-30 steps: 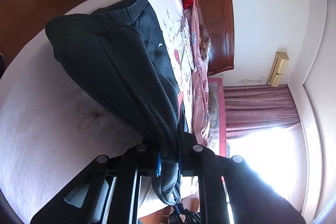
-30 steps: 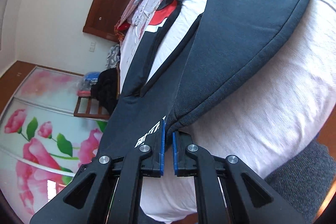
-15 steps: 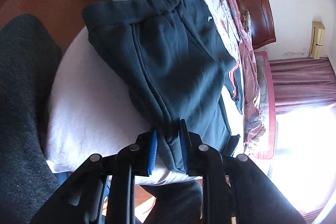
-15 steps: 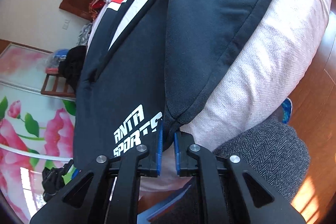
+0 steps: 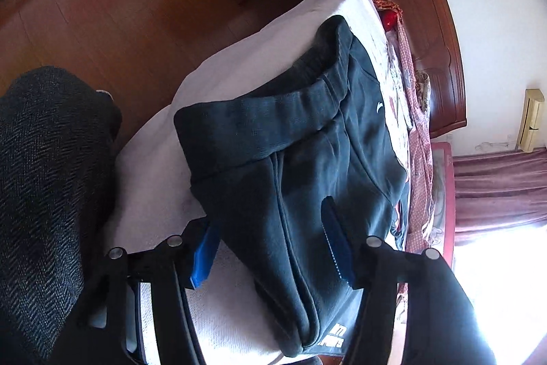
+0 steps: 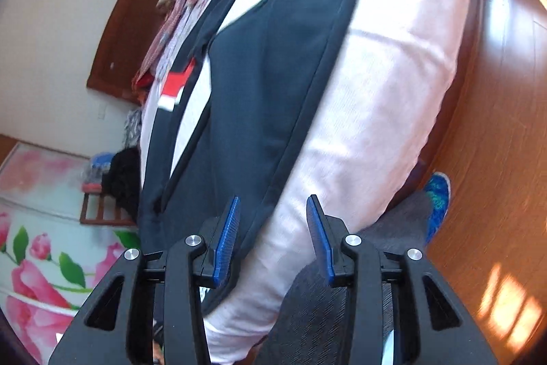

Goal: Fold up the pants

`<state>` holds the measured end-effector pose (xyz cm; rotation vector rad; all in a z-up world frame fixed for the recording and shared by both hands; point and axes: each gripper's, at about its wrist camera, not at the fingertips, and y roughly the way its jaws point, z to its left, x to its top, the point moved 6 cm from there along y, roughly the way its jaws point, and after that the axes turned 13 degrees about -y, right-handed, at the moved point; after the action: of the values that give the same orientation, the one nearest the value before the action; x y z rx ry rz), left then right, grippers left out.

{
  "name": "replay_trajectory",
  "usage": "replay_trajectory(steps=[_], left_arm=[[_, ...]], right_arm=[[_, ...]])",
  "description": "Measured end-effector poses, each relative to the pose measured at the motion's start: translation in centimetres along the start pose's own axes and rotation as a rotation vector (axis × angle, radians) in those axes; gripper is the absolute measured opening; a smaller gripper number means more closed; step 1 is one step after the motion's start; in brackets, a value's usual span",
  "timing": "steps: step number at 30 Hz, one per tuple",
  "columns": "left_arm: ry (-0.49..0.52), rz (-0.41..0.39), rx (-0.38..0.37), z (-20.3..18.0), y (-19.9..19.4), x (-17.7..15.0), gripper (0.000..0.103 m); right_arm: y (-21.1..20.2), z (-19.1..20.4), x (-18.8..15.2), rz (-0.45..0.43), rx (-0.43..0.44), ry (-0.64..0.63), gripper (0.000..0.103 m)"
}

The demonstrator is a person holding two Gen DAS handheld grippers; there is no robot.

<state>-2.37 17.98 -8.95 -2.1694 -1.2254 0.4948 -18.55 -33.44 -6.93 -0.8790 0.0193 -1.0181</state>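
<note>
Dark navy pants (image 5: 307,166) lie folded on the white bed sheet (image 5: 239,64), waistband away from me, white lettering near the close edge. They also show in the right wrist view (image 6: 266,84). My left gripper (image 5: 270,248) is open, its blue pads either side of the pants' near end, holding nothing. My right gripper (image 6: 273,238) is open and empty above the pants' edge and the sheet (image 6: 376,91).
The bed ends at a wooden floor (image 5: 102,5) on one side. A wooden headboard (image 5: 434,50) and pink patterned bedding (image 5: 420,132) lie beyond the pants. The person's grey-clad leg (image 5: 44,194) and a blue shoe (image 6: 436,200) are close by.
Both grippers have opened and let go of the pants, which now lie flat on the bed. Both have drawn back a little from the cloth.
</note>
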Motion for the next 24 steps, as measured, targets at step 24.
replay_trajectory(steps=[24], left_arm=[[0.054,-0.037,0.069,-1.3,1.0,-1.0,0.013]], right_arm=[[4.8,-7.6,19.1,-0.096,-0.53,-0.193,0.013]])
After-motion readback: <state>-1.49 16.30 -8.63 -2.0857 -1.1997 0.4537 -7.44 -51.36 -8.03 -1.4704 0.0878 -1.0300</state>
